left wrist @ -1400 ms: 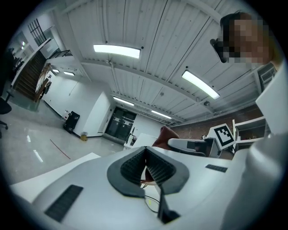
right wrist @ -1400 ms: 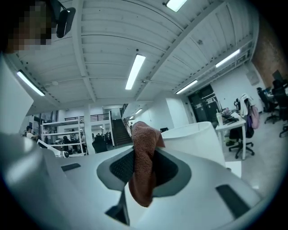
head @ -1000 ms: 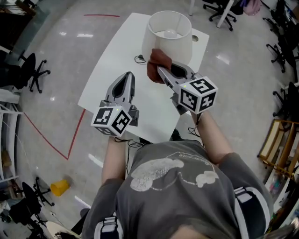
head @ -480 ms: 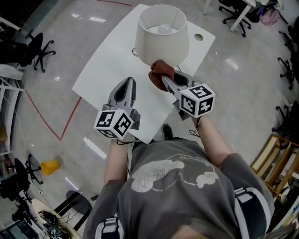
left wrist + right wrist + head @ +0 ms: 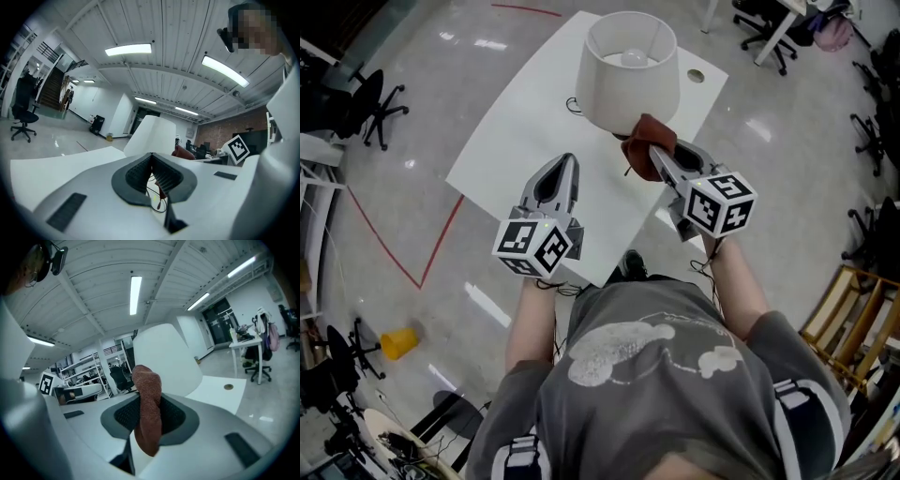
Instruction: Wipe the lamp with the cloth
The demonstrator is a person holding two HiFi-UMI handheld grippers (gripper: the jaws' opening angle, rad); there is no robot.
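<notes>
A lamp with a white shade (image 5: 628,70) stands at the far end of the white table (image 5: 516,131). My right gripper (image 5: 654,150) is shut on a rust-brown cloth (image 5: 647,139), which touches the shade's lower right rim. In the right gripper view the cloth (image 5: 147,413) hangs between the jaws, with the shade (image 5: 164,357) right behind it. My left gripper (image 5: 567,161) hovers shut and empty over the table, nearer me and left of the lamp. The left gripper view shows the shade (image 5: 152,133) and the cloth (image 5: 183,153) ahead.
The lamp's black cord (image 5: 574,105) lies by its base, and a round hole (image 5: 698,75) is in the table's far right corner. Office chairs (image 5: 375,94) stand around. A yellow object (image 5: 394,342) and red tape (image 5: 389,258) are on the floor; a wooden rack (image 5: 862,291) is at right.
My right gripper has carried the cloth rightward along the shade's lower rim, from the front towards its right side. The left gripper has hardly moved.
</notes>
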